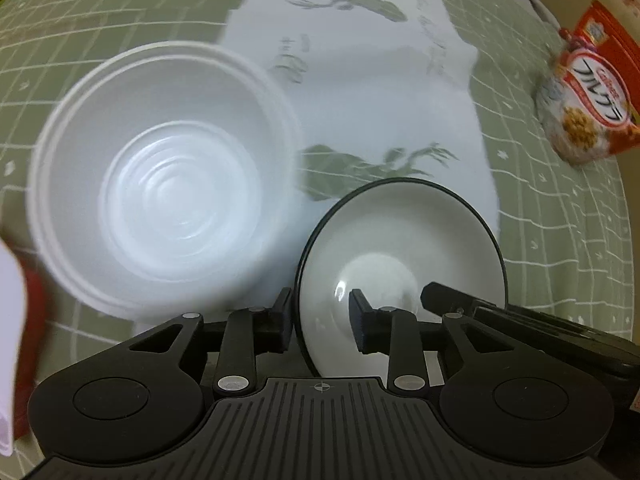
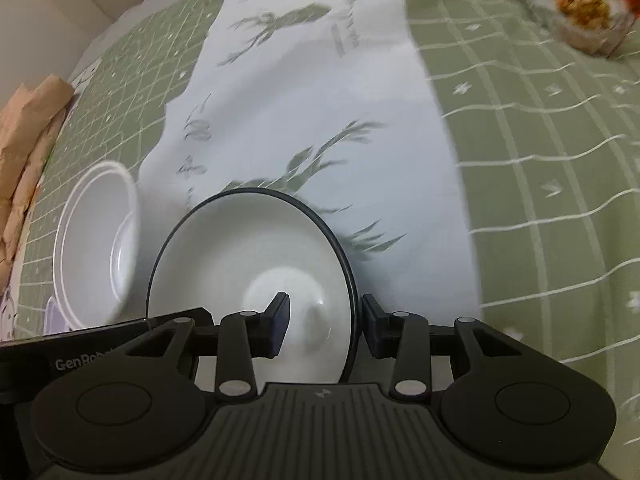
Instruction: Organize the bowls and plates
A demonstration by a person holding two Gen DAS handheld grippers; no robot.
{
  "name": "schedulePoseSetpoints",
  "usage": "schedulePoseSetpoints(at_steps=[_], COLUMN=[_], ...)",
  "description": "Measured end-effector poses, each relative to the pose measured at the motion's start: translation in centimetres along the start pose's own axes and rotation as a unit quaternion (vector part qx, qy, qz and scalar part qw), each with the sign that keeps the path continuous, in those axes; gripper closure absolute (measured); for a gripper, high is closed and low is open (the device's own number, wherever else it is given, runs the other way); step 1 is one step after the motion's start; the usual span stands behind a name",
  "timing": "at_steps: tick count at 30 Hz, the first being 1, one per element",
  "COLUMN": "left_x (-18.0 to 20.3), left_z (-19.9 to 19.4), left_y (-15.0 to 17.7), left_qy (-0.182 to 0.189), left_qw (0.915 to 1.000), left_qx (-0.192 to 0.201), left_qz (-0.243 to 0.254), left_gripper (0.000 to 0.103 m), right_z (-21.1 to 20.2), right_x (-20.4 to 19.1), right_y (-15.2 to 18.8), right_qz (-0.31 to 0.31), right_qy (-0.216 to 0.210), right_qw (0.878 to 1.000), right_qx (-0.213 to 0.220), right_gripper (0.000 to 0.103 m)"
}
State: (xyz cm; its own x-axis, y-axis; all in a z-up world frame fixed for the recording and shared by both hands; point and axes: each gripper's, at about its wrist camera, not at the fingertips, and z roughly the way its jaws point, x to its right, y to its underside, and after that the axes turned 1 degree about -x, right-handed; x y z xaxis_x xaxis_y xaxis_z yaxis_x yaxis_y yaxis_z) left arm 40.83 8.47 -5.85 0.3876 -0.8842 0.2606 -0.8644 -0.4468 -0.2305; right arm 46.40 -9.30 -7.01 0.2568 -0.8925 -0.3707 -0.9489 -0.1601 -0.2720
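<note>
Both grippers straddled the dark-rimmed bowl (image 1: 400,248): left gripper (image 1: 320,316) and right gripper (image 2: 324,322) each had fingers spread either side of its rim, not visibly pinching. At ten o'clock sat the white plastic bowl (image 1: 160,184) beside the deer-print cloth (image 1: 360,80).

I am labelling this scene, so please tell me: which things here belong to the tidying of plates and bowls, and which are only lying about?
For the job:
- dark-rimmed bowl, both grippers straddling its rim
- white plastic bowl
- left gripper
- right gripper

Lying about:
- cereal bag
- white cloth
- brown paper
</note>
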Motion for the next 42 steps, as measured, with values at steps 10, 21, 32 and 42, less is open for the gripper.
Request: schedulePoseSetpoints(at_steps=[10,21,32,42], left_x=[6.3,8.3,7.2,5.1], left_z=[2.3,4.6,4.2,4.4], left_y=[-1.3,-1.7,-1.6,-1.4], left_qy=[0.042,0.034,0.056,0.063], left_qw=[0.9971,0.9956,0.9953,0.9952], left_qx=[-0.010,-0.046,-0.057,-0.060], left_qz=[0.063,0.074,0.054,0.045], left_gripper=[0.071,0.070,0.071,0.078], right_z=[-2.2,-3.2,-2.4,-1.2], right_x=[7.1,9.5,8.3,7.3], right_y=[-0.8,0.0,-0.1,0.6], right_qz=[0.069,0.100,0.096,0.077], right_qy=[0.026,0.006,0.027,0.009], right_qw=[0.997,0.995,0.995,0.997], right_qx=[0.016,0.016,0.019,0.000], right_gripper=[0.064,0.064,0.059,0.059])
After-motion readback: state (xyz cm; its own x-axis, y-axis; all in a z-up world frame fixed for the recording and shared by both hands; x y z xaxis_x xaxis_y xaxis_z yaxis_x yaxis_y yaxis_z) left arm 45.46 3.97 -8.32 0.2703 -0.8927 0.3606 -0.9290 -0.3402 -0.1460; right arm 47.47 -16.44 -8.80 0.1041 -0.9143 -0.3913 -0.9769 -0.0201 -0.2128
